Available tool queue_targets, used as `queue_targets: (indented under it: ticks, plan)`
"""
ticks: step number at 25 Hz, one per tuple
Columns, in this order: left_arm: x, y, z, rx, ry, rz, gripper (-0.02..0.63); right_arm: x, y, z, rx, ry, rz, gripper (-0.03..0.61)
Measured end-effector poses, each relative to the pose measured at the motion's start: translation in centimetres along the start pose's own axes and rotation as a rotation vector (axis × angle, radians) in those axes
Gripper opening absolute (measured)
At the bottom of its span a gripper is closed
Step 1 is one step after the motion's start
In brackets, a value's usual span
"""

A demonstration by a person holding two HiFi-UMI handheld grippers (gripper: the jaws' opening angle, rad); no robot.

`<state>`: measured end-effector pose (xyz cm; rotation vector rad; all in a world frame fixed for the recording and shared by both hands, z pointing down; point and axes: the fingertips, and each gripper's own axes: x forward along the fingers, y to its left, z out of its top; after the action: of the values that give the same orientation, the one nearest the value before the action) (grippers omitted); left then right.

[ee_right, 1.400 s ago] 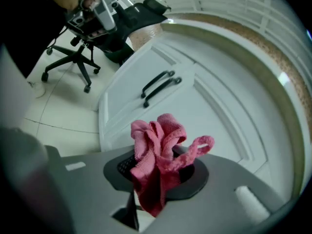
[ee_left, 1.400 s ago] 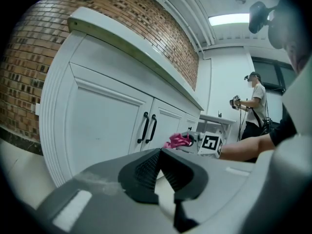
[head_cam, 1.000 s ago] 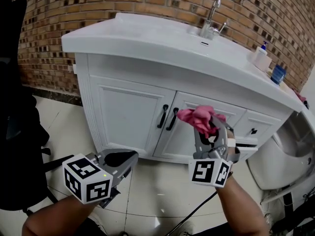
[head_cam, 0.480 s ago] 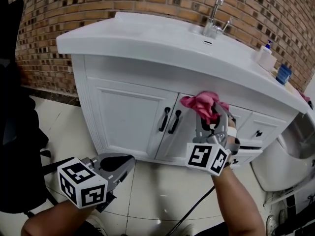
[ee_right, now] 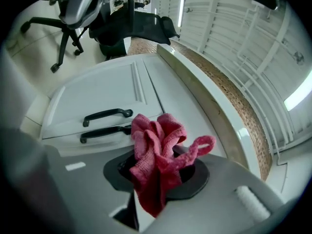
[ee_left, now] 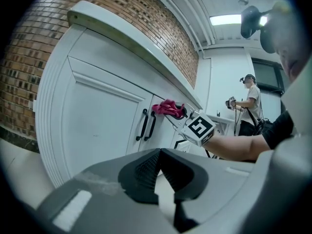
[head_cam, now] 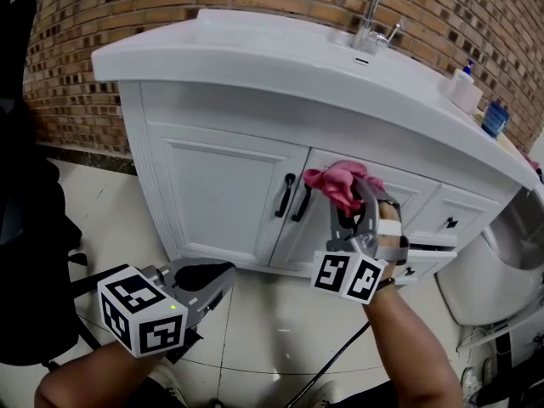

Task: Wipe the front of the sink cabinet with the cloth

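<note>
Head view: right gripper (head_cam: 355, 206) clamps the cloth (head_cam: 338, 182) just right of the cabinet (head_cam: 217, 195) handles (head_cam: 292, 199), perhaps touching the door. Left gripper (head_cam: 219, 280) hangs low before the cabinet. Left gripper view: jaws pressed together, empty. Right gripper view: jaws pinch the bunched cloth beside the handles.

Cloth (head_cam: 338, 182): pink-red, bunched, pinched in right gripper (head_cam: 357, 197) jaws, just beside black door handles (head_cam: 291, 199).
Sink cabinet (head_cam: 212, 195): white, panelled doors closed.
</note>
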<state>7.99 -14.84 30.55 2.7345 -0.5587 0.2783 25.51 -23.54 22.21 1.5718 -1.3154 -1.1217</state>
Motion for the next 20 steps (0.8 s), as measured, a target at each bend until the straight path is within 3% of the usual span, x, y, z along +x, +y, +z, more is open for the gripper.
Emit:
queue_targets:
  ticks: [20]
  plan:
    - [-0.3,0.8,0.4,-0.026,-0.011,0.010,0.005,-0.9,8.9,-3.6,-0.070,0.053,0.211,0.115]
